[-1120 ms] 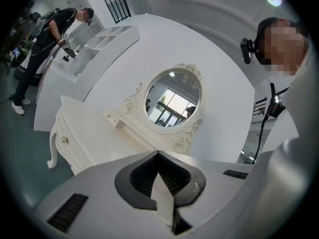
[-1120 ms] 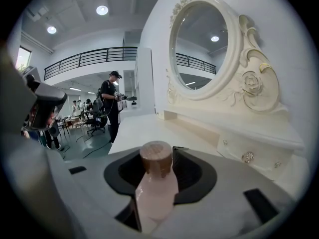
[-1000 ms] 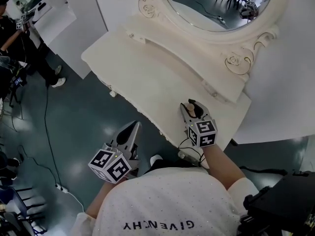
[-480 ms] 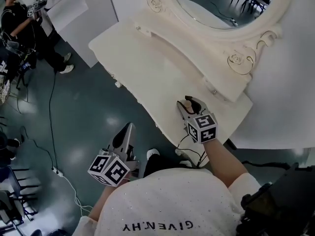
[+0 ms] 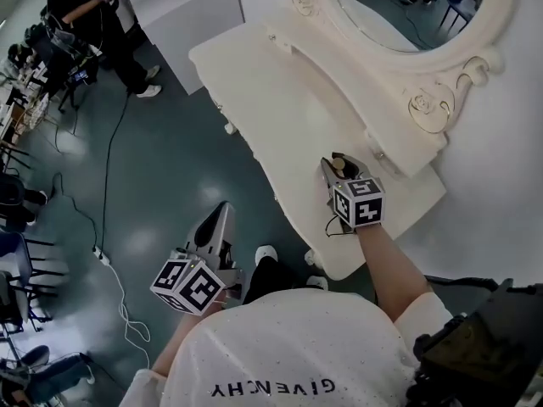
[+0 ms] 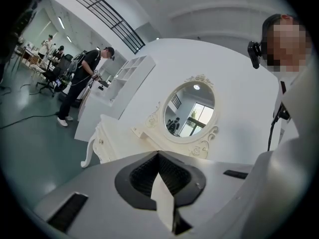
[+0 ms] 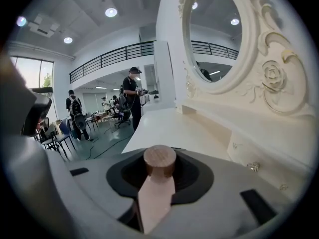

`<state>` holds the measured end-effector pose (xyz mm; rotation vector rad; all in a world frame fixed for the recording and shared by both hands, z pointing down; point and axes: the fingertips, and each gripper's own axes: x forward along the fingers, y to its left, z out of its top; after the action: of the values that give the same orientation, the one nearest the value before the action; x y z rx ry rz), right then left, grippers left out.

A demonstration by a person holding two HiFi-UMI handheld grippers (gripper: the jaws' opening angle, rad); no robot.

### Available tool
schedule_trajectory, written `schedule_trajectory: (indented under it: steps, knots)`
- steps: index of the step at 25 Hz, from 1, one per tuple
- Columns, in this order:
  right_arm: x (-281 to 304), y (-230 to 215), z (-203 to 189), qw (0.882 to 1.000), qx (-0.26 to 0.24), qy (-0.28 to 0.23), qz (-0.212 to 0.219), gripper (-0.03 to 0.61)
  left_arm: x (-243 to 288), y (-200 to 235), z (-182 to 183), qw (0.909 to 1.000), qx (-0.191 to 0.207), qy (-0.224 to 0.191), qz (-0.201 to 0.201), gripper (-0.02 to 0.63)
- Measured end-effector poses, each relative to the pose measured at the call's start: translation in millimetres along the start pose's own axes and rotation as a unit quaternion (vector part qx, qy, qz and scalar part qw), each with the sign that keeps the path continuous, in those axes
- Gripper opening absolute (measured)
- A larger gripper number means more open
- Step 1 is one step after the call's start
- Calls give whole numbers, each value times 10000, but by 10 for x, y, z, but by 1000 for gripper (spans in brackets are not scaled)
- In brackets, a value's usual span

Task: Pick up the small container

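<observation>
The small container (image 7: 159,161) has a pale pinkish body and a round wooden lid. It stands upright between the jaws of my right gripper (image 7: 159,176), which are closing on it, the pads against its sides. In the head view the right gripper (image 5: 340,164) holds the small container (image 5: 342,170) over the near right part of the white dressing table (image 5: 280,100). My left gripper (image 5: 221,217) hangs over the floor in front of the table. Its jaws (image 6: 158,156) are shut with nothing between them.
An oval mirror (image 5: 407,7) in a carved white frame rises behind the tabletop. A drawer knob (image 7: 252,167) shows on the raised shelf at the right. People (image 5: 93,15) stand at the far left. A cable (image 5: 110,261) runs across the dark floor.
The head view has swung, so the table sits further right and the floor fills more of the left. The right gripper stays over the table's near end with the container. The left gripper has barely moved.
</observation>
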<state>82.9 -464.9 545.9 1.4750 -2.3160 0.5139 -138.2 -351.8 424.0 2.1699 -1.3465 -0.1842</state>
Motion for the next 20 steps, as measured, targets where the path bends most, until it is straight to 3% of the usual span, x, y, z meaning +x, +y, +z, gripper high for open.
schedule_trajectory:
  steps: [3, 8, 15, 20]
  knots:
    - [-181, -23, 105, 9998, 154, -132, 48, 115, -51, -226, 91, 9997, 90, -201, -41, 0]
    - [-556, -36, 391, 9968, 363, -652, 294, 115, -24, -485, 18, 9984, 538, -20, -187, 0]
    - [-1184, -151, 690, 9910, 351, -1204, 473, 114, 67, -681, -47, 9982, 534, -75, -259, 0]
    - [-1710, -149, 775, 9862, 416, -1519, 513, 114, 122, -1106, -189, 9963, 614, -124, -595, 0]
